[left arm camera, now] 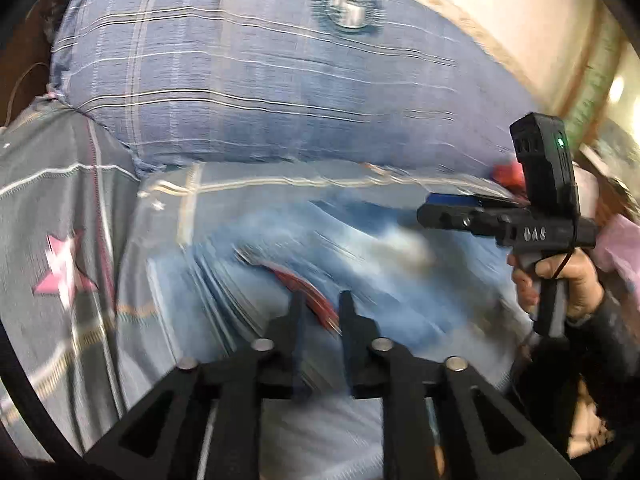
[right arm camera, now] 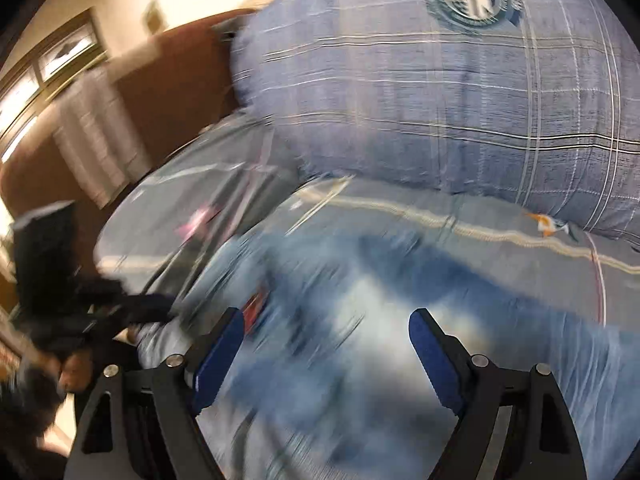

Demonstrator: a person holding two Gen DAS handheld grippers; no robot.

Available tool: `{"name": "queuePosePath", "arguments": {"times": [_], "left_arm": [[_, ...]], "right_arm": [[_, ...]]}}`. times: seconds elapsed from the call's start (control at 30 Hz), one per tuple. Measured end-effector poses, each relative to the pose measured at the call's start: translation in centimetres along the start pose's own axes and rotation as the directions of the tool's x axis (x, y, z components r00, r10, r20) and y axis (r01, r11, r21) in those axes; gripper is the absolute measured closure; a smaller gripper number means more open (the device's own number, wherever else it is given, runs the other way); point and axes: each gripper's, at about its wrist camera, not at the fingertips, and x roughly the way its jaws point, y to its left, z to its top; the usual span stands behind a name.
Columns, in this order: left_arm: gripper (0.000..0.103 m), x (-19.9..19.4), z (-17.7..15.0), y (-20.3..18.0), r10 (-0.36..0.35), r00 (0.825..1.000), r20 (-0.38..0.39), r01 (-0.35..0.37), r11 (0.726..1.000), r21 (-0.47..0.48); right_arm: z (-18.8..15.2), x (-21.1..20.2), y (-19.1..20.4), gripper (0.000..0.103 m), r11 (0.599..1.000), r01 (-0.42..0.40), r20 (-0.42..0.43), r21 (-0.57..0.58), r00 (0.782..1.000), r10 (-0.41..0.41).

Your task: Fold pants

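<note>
Light blue denim pants [left arm camera: 360,264] lie on the bed, blurred by motion, with a red patch [left arm camera: 308,292] showing; they also fill the lower middle of the right wrist view [right arm camera: 360,320]. My left gripper [left arm camera: 322,300] hovers just above the denim with its fingers a narrow gap apart, holding nothing. My right gripper [right arm camera: 326,320] is open wide above the pants, empty; from the left wrist view it is at the right [left arm camera: 444,210], held by a hand. The left gripper shows as a dark blur at the left of the right wrist view [right arm camera: 100,300].
A large blue plaid pillow [left arm camera: 260,80] lies at the far side of the bed, also in the right wrist view [right arm camera: 460,100]. The grey sheet with pink stars [left arm camera: 60,268] covers the bed. A brown headboard [right arm camera: 160,100] and curtains stand at the left.
</note>
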Motion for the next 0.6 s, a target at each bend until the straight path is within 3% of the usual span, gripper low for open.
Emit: {"name": "queuePosePath", "arguments": {"times": [0.03,0.07,0.13,0.17,0.2,0.23,0.3,0.37,0.5,0.57,0.6], "left_arm": [[0.083,1.3,0.2,0.7,0.025,0.999,-0.027,-0.026,0.999,-0.027],[0.083,2.5,0.0,1.4,0.042,0.997,-0.069,-0.046,0.998,-0.052],[0.083,5.8,-2.4,2.7,0.080,0.974,-0.211,-0.101,0.991,-0.090],[0.082,6.4,-3.5,2.9,0.083,0.968,-0.238,-0.108,0.990,-0.092],[0.082,6.6,-4.9,3.1,0.070,0.969,-0.237,-0.095,0.991,-0.095],[0.082,5.7,-5.7,3.0,0.073,0.981,-0.178,-0.089,0.992,-0.087],[0.082,5.2,-6.1,2.7,0.084,0.981,-0.177,-0.098,0.993,-0.068],[0.082,5.4,-6.1,2.7,0.082,0.981,-0.177,-0.092,0.995,-0.046],[0.082,5.6,-6.2,2.9,0.072,0.981,-0.178,-0.083,0.995,-0.056],[0.081,5.6,-6.3,2.8,0.081,0.981,-0.174,-0.089,0.995,-0.040],[0.081,5.5,-6.4,2.8,0.077,0.983,-0.168,-0.086,0.995,-0.041]], "right_arm": [[1.2,1.4,-1.2,0.018,0.999,0.004,-0.014,0.037,1.000,-0.004],[2.6,3.4,-2.6,0.027,0.996,0.001,-0.045,0.086,0.999,0.003],[4.3,6.5,-4.5,0.034,0.988,0.003,-0.098,0.155,0.995,0.012],[5.1,8.2,-5.7,0.037,0.982,0.003,-0.130,0.187,0.991,0.022],[5.3,9.4,-6.3,0.044,0.979,0.004,-0.152,0.203,0.988,0.027],[5.7,10.7,-6.7,0.048,0.977,0.003,-0.174,0.212,0.984,0.034],[5.8,12.9,-6.7,0.076,0.980,0.000,-0.236,0.199,0.971,0.048],[5.9,14.2,-6.7,0.089,0.986,0.050,-0.253,0.160,0.967,-0.008],[6.8,12.9,-8.5,0.096,0.970,0.055,-0.101,0.236,0.994,-0.032],[7.1,13.4,-7.8,0.098,0.977,0.133,-0.094,0.168,0.989,-0.119],[7.1,13.8,-7.7,0.098,0.978,0.137,-0.102,0.160,0.987,-0.122]]}}
